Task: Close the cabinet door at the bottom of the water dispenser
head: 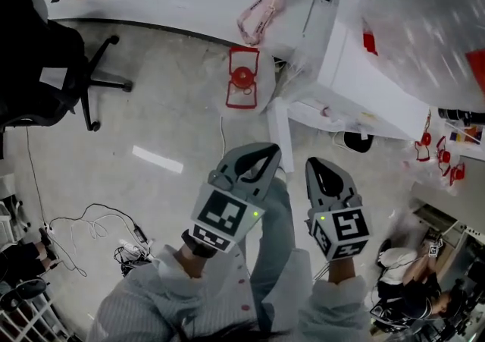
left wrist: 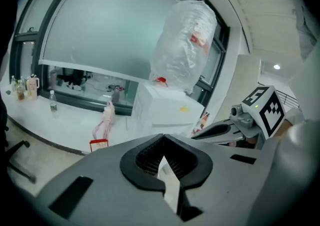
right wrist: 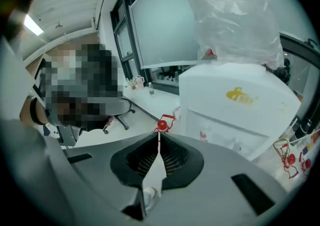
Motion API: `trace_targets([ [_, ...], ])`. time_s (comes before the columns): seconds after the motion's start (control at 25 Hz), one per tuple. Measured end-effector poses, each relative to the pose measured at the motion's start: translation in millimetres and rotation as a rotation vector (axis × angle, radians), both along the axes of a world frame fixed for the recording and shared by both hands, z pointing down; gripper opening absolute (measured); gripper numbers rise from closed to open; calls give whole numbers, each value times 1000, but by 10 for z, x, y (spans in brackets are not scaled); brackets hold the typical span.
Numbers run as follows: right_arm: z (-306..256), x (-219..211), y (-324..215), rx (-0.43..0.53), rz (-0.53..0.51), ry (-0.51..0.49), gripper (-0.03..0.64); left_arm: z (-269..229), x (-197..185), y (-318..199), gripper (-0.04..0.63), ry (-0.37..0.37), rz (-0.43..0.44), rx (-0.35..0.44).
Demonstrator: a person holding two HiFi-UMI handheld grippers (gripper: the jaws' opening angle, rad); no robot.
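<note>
Left hand-held gripper (head: 270, 154) and right hand-held gripper (head: 314, 164) are both closed and empty, side by side over the floor (head: 174, 124). I point them at the white water dispenser (head: 362, 79). Its bottom cabinet door (head: 281, 134) stands swung out, just ahead of my tips, not touched.
</note>
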State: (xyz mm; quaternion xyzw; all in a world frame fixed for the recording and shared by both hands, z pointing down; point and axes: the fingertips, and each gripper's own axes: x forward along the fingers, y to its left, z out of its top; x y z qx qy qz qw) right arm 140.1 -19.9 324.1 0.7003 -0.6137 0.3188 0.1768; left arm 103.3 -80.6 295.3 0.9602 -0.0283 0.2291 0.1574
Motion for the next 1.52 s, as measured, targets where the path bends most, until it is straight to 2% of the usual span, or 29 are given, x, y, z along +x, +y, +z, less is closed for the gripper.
trace_targets([
  [0.12, 306, 57, 20, -47, 24, -11, 15, 256, 51, -32, 11, -15, -5, -23],
  [0.4, 956, 110, 12, -83, 69, -26, 15, 902, 82, -43, 11, -69, -30, -73],
  [0.8, 1880, -15, 93, -160, 92, -67, 15, 1855, -108, 135, 11, -185, -61, -142],
  [1.16, 2784, -30, 300, -292, 90, -66, 16, 2596, -313, 257, 11, -295, -89, -213],
  [1.52, 3429, -143, 467, -434, 68, -40, 17, 3019, -516, 348, 11, -382, -89, -264],
])
